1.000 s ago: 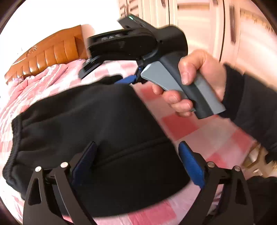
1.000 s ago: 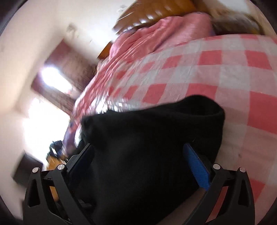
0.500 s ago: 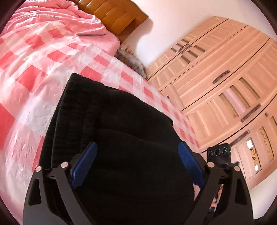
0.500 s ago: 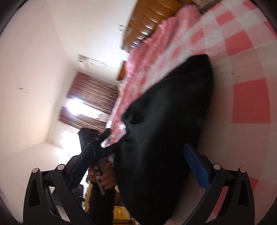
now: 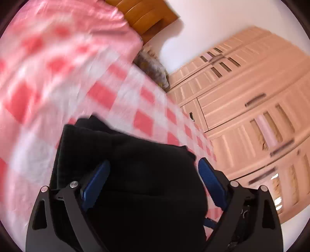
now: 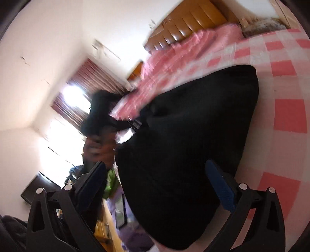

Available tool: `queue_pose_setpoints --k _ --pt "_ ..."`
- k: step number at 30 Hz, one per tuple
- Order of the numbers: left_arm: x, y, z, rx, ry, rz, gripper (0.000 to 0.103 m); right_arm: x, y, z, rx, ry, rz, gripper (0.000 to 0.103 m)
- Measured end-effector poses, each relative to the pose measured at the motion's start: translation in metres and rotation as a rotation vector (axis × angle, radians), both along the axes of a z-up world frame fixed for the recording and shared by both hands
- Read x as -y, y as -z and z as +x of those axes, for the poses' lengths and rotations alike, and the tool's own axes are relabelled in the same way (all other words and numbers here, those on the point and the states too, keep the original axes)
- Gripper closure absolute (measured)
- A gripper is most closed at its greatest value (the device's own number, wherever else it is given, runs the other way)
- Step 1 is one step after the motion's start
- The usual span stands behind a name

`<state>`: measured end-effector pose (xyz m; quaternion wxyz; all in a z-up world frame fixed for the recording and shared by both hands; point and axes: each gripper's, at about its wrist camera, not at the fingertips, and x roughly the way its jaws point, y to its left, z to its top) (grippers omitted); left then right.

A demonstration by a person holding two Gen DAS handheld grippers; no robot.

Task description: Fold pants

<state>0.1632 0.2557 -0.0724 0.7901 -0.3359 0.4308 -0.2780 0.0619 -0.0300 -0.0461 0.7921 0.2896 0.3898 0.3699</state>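
Note:
The black pants (image 5: 131, 170) lie folded in a thick bundle on the pink checked bedspread (image 5: 58, 81). My left gripper (image 5: 153, 182) is open, its blue pads either side of the bundle's near end. In the right wrist view the pants (image 6: 193, 145) fill the middle. My right gripper (image 6: 160, 184) is open, its right pad (image 6: 220, 188) over the cloth edge. The left gripper and the hand holding it (image 6: 104, 133) show blurred at the bundle's far side.
A wooden headboard (image 5: 143, 17) and pink quilt (image 6: 174, 58) stand at the bed's far end. A tall wooden wardrobe (image 5: 251, 116) stands beside the bed. A curtained bright window (image 6: 77, 97) and cluttered floor items (image 6: 116, 203) lie past the bed's edge.
Both views have swung and are blurred with motion. The left gripper has pulled back a little along the bundle. Both grippers stay open and the pants stay on the bed.

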Motion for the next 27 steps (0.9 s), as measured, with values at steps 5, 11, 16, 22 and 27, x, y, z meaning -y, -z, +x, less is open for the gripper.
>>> queue_pose_setpoints --k 5,11,16,22,27 --pt "-0.026 0.0 -0.017 0.025 -0.008 -0.167 0.015 0.034 -0.006 0.003 -0.127 0.066 0.152 0.004" --pt "-0.104 -0.001 -0.064 -0.039 -0.15 -0.242 0.009 0.069 0.033 0.018 -0.408 0.235 0.207 0.004" --pt "-0.085 0.028 -0.061 -0.186 -0.046 -0.157 0.009 0.017 0.035 0.039 -0.428 0.125 0.054 0.004" --pt "-0.059 0.036 -0.046 -0.224 0.015 -0.135 0.002 -0.003 0.037 0.047 -0.469 0.094 0.045 0.004" --pt "-0.063 0.002 -0.065 -0.144 -0.121 0.024 0.002 0.019 -0.009 0.032 -0.292 0.252 -0.03 0.004"
